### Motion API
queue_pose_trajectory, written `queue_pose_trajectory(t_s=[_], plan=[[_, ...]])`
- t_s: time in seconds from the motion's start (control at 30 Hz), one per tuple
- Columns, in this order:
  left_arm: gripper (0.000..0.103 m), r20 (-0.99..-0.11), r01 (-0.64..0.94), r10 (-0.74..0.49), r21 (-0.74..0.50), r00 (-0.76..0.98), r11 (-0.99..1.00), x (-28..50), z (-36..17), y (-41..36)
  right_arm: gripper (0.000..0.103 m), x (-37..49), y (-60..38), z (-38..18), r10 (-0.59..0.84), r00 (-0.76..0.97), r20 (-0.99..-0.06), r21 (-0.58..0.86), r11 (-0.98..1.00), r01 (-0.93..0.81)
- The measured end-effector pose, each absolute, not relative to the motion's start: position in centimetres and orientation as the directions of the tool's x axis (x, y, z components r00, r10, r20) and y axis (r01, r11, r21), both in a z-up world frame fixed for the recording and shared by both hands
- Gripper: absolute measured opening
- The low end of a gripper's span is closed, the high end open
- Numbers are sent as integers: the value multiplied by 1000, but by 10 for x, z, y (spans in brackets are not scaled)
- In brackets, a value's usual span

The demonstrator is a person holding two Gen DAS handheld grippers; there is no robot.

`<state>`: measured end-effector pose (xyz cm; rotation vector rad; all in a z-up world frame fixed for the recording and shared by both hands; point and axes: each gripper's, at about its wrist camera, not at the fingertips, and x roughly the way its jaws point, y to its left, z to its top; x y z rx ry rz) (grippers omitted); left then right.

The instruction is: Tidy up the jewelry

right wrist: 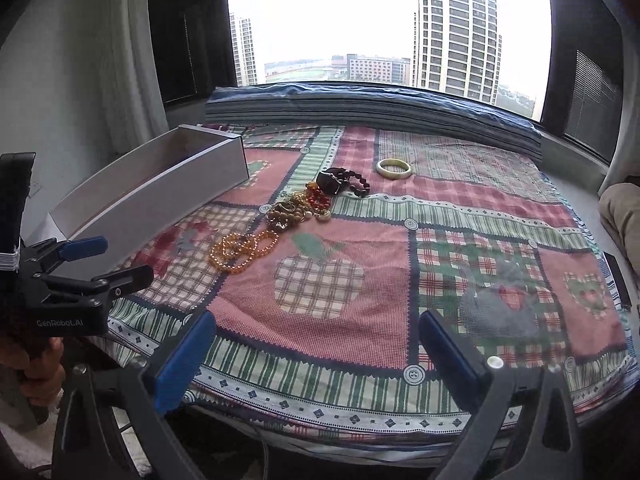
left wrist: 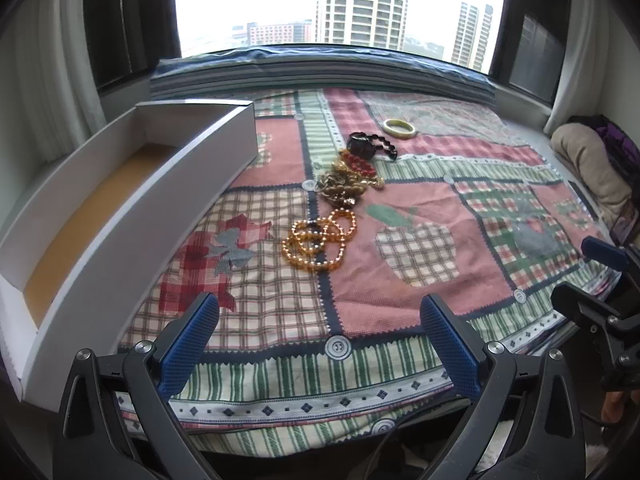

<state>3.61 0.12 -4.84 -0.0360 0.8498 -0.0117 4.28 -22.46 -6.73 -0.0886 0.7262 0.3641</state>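
The left hand-held gripper (left wrist: 320, 344) hangs released at the near edge of the bed, its blue pads spread wide with nothing between them, and the right hand-held gripper (right wrist: 316, 356) is likewise spread and empty beside it; neither touches any jewelry. By the look of things, the organizing has not begun. The long white box (left wrist: 132, 216) lies on the left side of the patchwork quilt (left wrist: 420, 208) with its tan floor bare as far as the left wrist view shows; the right wrist view sees only its outer wall and part of the inside. All the jewelry sits out on the quilt, right of the box and well apart from both grippers. Nearest is a tangle of amber bead strands (left wrist: 318, 242), looped over one another. Just beyond it is a heap of gold and brownish beads (left wrist: 344, 188) with a red bead piece (left wrist: 360, 165) lying on it, and touching that heap a dark bead bracelet (left wrist: 370, 146) with a large dark stone or watch face, which one I cannot tell. Farthest off, alone, lies a pale bangle (left wrist: 401, 127). Every piece is left to be moved, and the overlapping strands will likely need separating first.
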Motion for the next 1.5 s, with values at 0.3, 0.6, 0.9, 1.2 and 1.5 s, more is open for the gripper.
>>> queue_pose_trajectory(t_s=[0.3,0.6,0.9,1.2,1.5], plan=[[101,-760,1,-19,-24,649,1000,44,-50,-4,103,50,-233,-72,232,695,-681,10,951,-308],[101,-759,-17,7,-6,651,1000,50,-48,-2,103,55,-231,-69,174,725,-666,-70,954,-293],[101,-768,-17,19,10,640,1000,54,-53,-4,103,60,-237,-75,181,708,-683,-40,958,-284],[101,-776,-21,27,17,631,1000,56,-57,-3,103,60,-237,-75,199,711,-675,-23,957,-289],[101,-776,-48,21,-13,630,999,63,-55,22,103,58,-240,-75,208,707,-676,-10,957,-291]])
